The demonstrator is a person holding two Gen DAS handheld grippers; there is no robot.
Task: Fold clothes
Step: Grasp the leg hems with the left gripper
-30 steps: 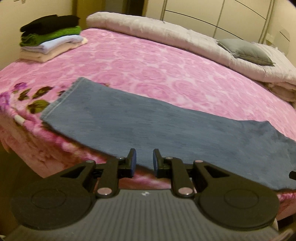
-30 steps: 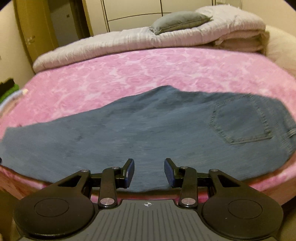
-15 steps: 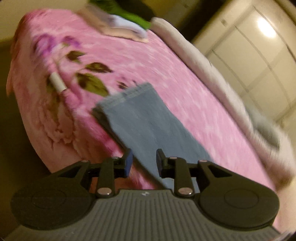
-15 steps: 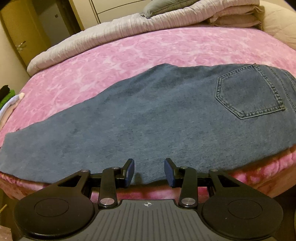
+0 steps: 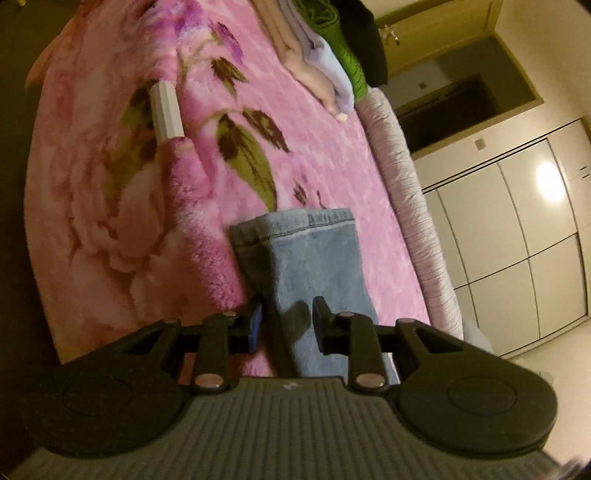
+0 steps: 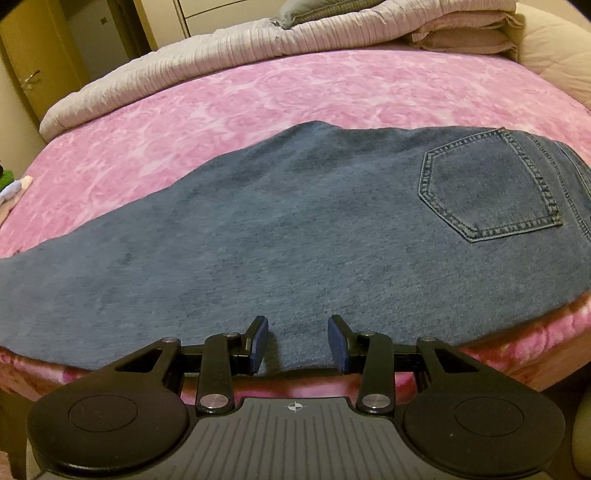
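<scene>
Blue jeans [image 6: 295, 229] lie flat across the near edge of a pink bed, folded lengthwise, with a back pocket [image 6: 491, 184] up at the right. In the left wrist view, which is rolled sideways, the hem end of the jeans [image 5: 314, 266] runs away from me. My left gripper [image 5: 286, 323] straddles the leg's near edge with its jaws apart; the cloth sits between the pads without being pinched. My right gripper [image 6: 299, 343] hovers open just over the near edge of the thigh part, holding nothing.
A stack of folded clothes [image 5: 332, 62] sits on the pink floral blanket [image 5: 295, 147] beyond the hem. A grey quilt [image 6: 258, 40] and a pillow [image 6: 325, 9] line the far side of the bed. White wardrobe doors [image 5: 517, 240] stand behind.
My left gripper has rolled hard to one side and dropped toward the hem end of the leg, with its jaws a little wider. The right gripper has sunk slightly closer to the jeans.
</scene>
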